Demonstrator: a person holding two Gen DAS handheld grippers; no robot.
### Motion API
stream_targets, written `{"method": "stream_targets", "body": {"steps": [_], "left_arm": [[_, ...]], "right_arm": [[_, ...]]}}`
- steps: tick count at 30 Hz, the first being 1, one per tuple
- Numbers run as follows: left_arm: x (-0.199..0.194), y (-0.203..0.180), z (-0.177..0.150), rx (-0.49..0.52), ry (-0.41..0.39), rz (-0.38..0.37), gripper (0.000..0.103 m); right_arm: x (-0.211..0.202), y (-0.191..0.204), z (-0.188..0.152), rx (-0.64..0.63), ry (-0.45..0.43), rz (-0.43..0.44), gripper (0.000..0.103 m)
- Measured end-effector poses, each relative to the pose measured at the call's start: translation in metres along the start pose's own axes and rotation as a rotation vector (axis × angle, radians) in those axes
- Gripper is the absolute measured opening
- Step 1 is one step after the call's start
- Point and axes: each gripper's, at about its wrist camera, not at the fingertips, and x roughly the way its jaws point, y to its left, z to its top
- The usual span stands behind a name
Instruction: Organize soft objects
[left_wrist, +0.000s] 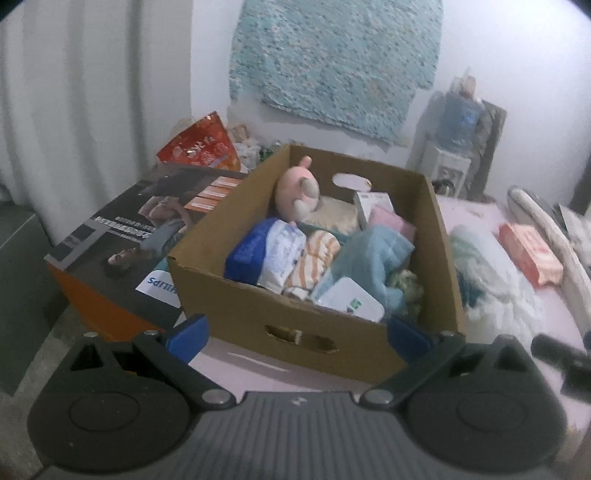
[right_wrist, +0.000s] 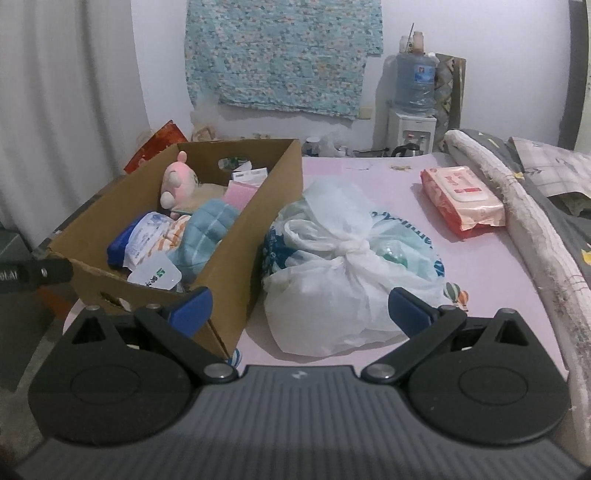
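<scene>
A cardboard box (left_wrist: 236, 310) (right_wrist: 240, 254) stands on the pink bed sheet (right_wrist: 480, 266). Inside lie a pink plush toy (left_wrist: 297, 192) (right_wrist: 177, 182), a blue towel (left_wrist: 373, 254) (right_wrist: 207, 232), a blue-and-white pack (left_wrist: 266, 254), striped cloth (left_wrist: 314, 258) and a white packet (left_wrist: 354, 302). My left gripper (left_wrist: 297, 334) is open just in front of the box's near wall, nothing between its fingers. My right gripper (right_wrist: 299, 306) is open too, straddling the box's right corner and a knotted white plastic bag (right_wrist: 343, 266). A red wet-wipes pack (right_wrist: 461, 197) (left_wrist: 532, 254) lies further right.
An orange and black carton (left_wrist: 122, 243) sits left of the box, a red bag (left_wrist: 199, 146) behind it. A rolled quilt edge (right_wrist: 528, 218) runs along the bed's right side. A water dispenser (right_wrist: 412, 107) stands by the far wall. White curtains (right_wrist: 66, 92) hang at the left.
</scene>
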Motion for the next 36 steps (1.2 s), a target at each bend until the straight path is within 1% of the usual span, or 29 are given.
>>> {"method": "stream_targets", "body": {"steps": [5,10,13,16,23,36], "left_arm": [[0.002,-0.005,0.000,0.033,0.027,-0.026,0.103],[0.007,-0.012,0.000,0.071,0.071,0.001,0.103],[0.006,-0.015,0.000,0.088,0.068,0.007,0.103],[0.008,-0.017,0.000,0.094,0.076,-0.005,0.103],[0.015,-0.023,0.002,0.110,0.092,-0.012,0.103],[0.022,-0.027,0.001,0.132,0.098,-0.001,0.103]], "right_arm": [[0.002,0.000,0.000,-0.018,0.036,-0.034,0.102],[0.005,-0.001,0.002,0.000,0.063,-0.047,0.102],[0.004,-0.002,0.005,0.007,0.065,-0.049,0.102],[0.003,-0.004,0.007,0.017,0.067,-0.046,0.102],[0.011,-0.005,0.008,0.035,0.098,-0.039,0.102],[0.020,-0.001,0.010,0.031,0.113,-0.032,0.102]]}}
